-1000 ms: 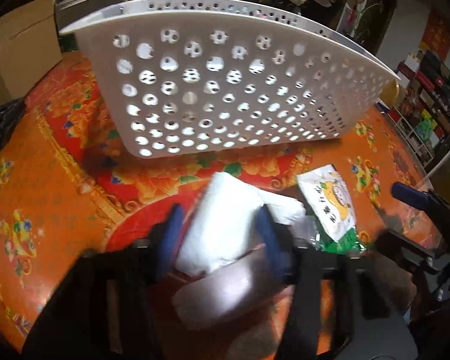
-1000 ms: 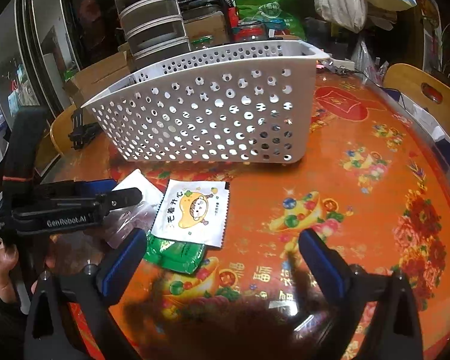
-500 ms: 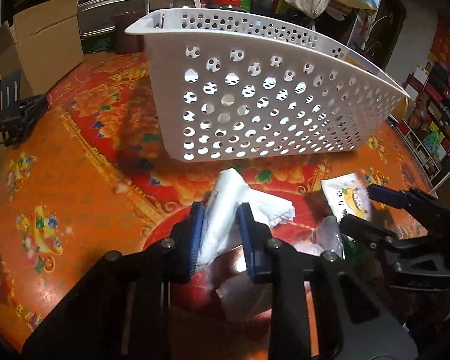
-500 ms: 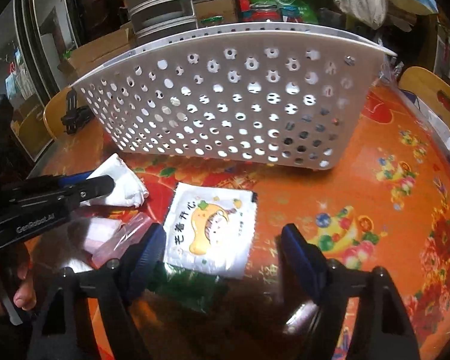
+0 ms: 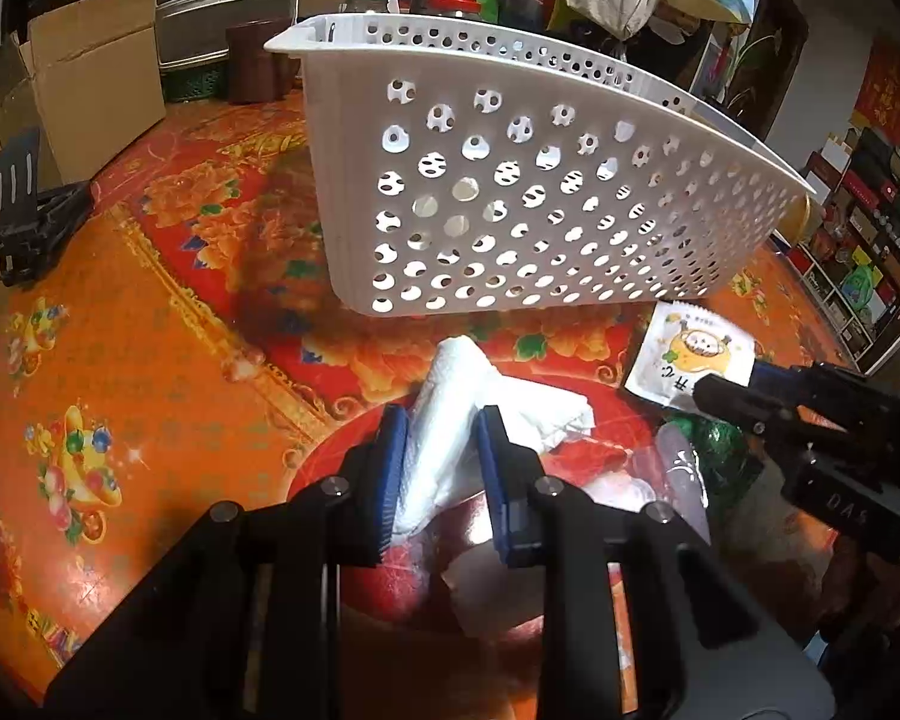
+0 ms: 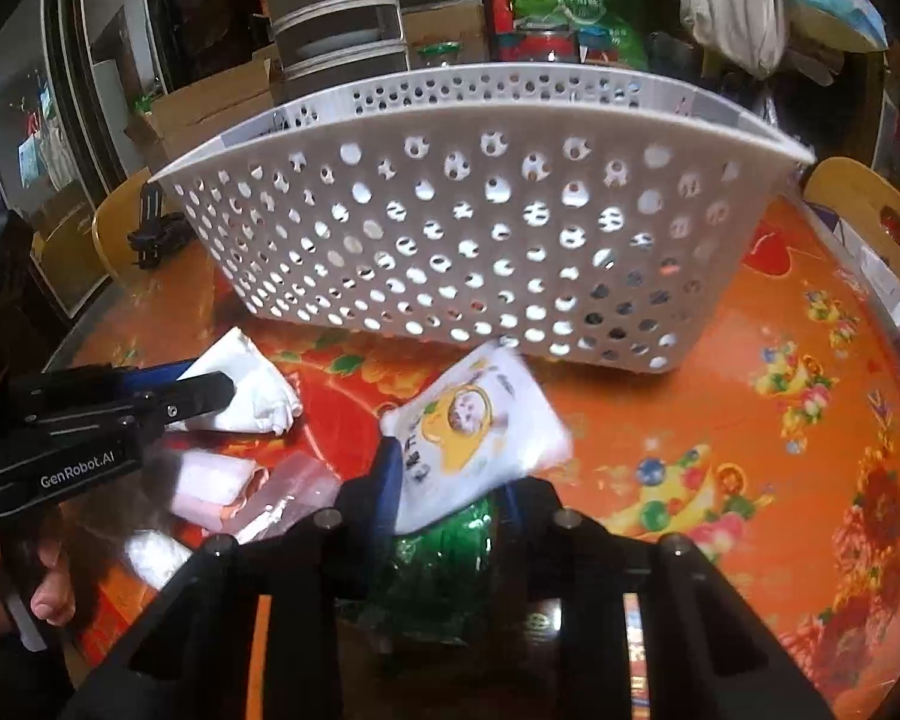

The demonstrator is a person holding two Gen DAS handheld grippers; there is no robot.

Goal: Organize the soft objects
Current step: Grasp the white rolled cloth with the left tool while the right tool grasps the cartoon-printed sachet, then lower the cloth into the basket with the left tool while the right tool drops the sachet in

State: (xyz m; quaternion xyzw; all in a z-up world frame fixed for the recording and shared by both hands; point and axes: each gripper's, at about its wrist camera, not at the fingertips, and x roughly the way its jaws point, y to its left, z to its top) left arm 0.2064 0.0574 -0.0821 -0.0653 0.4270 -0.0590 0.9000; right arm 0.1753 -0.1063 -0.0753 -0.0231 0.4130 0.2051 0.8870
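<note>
Crinkled white plastic, a soft folded tissue pack [image 5: 450, 420], is pinched between the blue-padded fingers of the left hand-held gripper [image 5: 441, 456], its far end resting on the glossy orange floral counter [image 5: 150, 372]. The right hand-held gripper [image 6: 450, 480] is clamped on a flat white sachet [image 6: 480, 432] printed with a yellow cartoon figure; the sachet tilts up off the counter, with a shiny green wrapper [image 6: 444, 552] bunched beneath it. Just behind both stands a white plastic basket [image 5: 540, 210], its curved wall pierced with rows of round holes. Between the two grippers lie a pale pink packet [image 6: 210, 486] and a clear, slick plastic sleeve [image 6: 288, 498], touching each other on the counter.
</note>
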